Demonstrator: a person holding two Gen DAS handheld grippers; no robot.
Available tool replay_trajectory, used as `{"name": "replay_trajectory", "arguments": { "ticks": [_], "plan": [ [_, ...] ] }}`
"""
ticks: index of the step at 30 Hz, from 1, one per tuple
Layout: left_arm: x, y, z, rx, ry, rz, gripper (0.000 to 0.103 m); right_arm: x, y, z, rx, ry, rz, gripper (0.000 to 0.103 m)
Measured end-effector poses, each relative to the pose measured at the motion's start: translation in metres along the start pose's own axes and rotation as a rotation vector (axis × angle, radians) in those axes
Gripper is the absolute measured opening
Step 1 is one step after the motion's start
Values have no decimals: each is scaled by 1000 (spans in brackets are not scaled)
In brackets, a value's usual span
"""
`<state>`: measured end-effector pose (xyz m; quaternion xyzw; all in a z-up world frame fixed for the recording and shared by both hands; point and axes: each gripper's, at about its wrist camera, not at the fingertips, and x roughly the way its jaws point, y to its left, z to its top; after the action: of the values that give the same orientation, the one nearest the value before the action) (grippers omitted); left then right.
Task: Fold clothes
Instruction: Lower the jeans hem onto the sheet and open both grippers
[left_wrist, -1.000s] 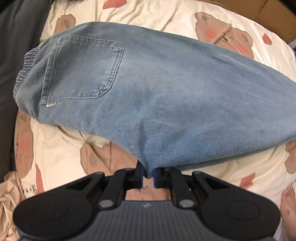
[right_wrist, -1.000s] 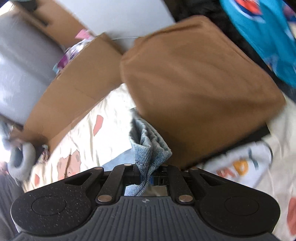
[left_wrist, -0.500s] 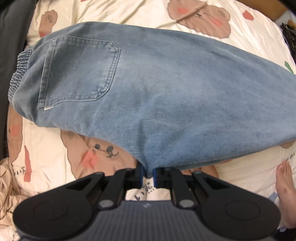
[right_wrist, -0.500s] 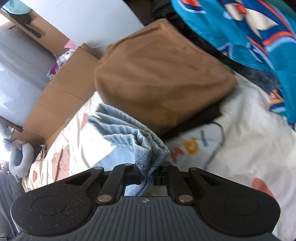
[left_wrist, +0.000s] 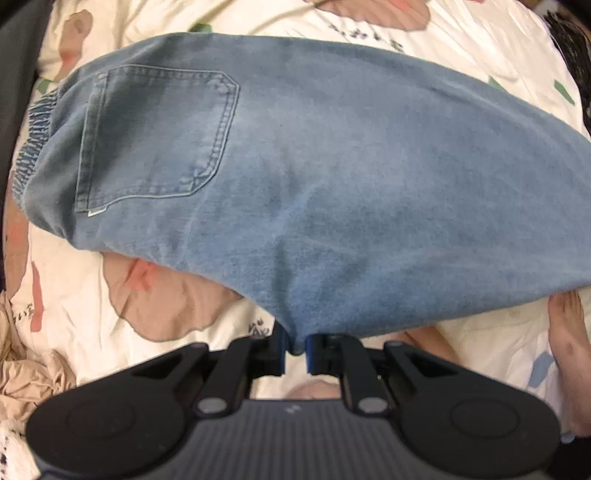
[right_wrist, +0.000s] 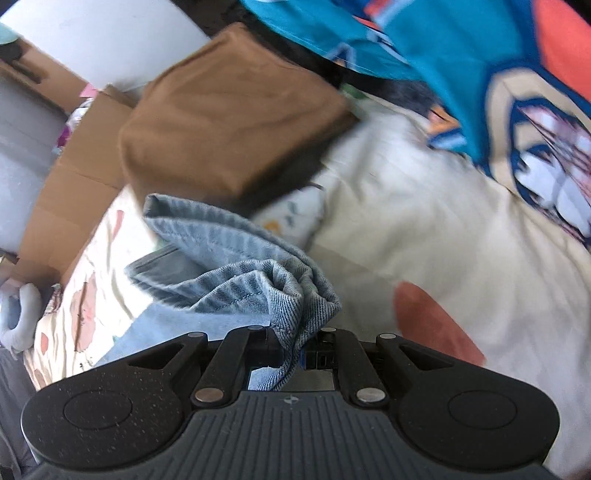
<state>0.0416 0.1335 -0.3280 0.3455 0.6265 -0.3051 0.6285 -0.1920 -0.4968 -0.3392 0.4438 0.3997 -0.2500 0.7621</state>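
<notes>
While clamped: jeans (left_wrist: 332, 192) between tool (left_wrist: 295, 349) tips

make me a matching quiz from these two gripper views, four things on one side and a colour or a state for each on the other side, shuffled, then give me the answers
Things:
1. jeans
2. folded cushion
3. left gripper
4. bed sheet

Colour or state:
A. cream with printed patches
B. faded blue denim with a stitched back pocket
C. shut on a fold of denim
D. plain brown

Pairs: 1-B, 2-D, 3-C, 4-A
</notes>
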Motion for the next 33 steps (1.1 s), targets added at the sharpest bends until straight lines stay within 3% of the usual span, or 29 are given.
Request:
{"name": "replay_trajectory", "arguments": {
  "ticks": [19,23,27,29,33],
  "plan": [
    [17,56,37,-1,14,-32,10,-3,-33,-8,52,48,-100,9],
    [39,67,47,-3,43,-24,11,21,-37,-8,57,89,-166,15],
    [46,78,53,15,72,-21,15,24,-37,-6,58,100,-238,36],
    [37,91,55,-2,59,-28,18,17,-38,-5,56,88,-277,41],
    [10,122,65,-37,9,-42,24,1,-42,0,53,50,-289,41]
  ]
}}
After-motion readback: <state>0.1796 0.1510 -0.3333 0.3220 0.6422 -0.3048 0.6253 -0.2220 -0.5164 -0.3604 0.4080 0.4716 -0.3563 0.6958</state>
